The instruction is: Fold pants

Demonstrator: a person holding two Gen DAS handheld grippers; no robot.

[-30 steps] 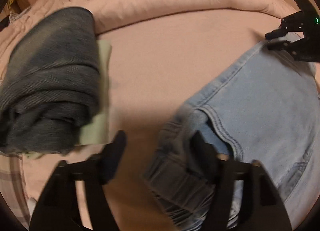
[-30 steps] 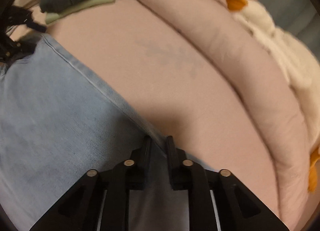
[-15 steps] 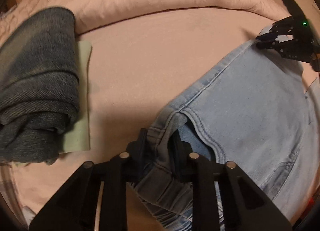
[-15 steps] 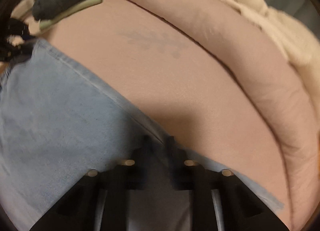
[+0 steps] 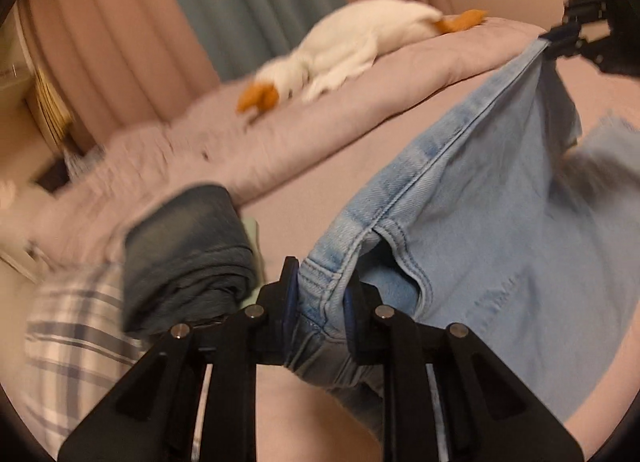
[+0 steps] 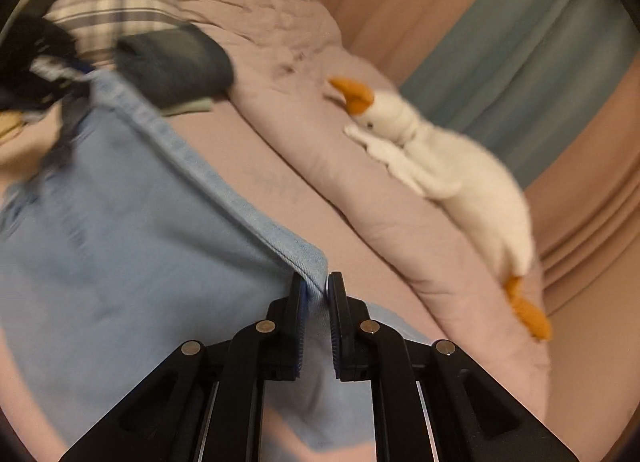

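Right now your left hand-held gripper (image 5: 320, 290) is clamped on the thick waistband of the light blue denim pants (image 5: 500, 230) and your right hand-held gripper (image 6: 317, 294) pinches the thin hem edge, with the cloth slung between them above the pink bed sheet (image 6: 256, 166). That slim right-hand bite could slip if you pull the span taut, and the sagging denim may drag into the folded dark grey jeans (image 5: 184, 250) nearby. A second ago the pants lay flat and the left jaws stood wide; both pairs have just been closing on the fabric, and it is now lifted.
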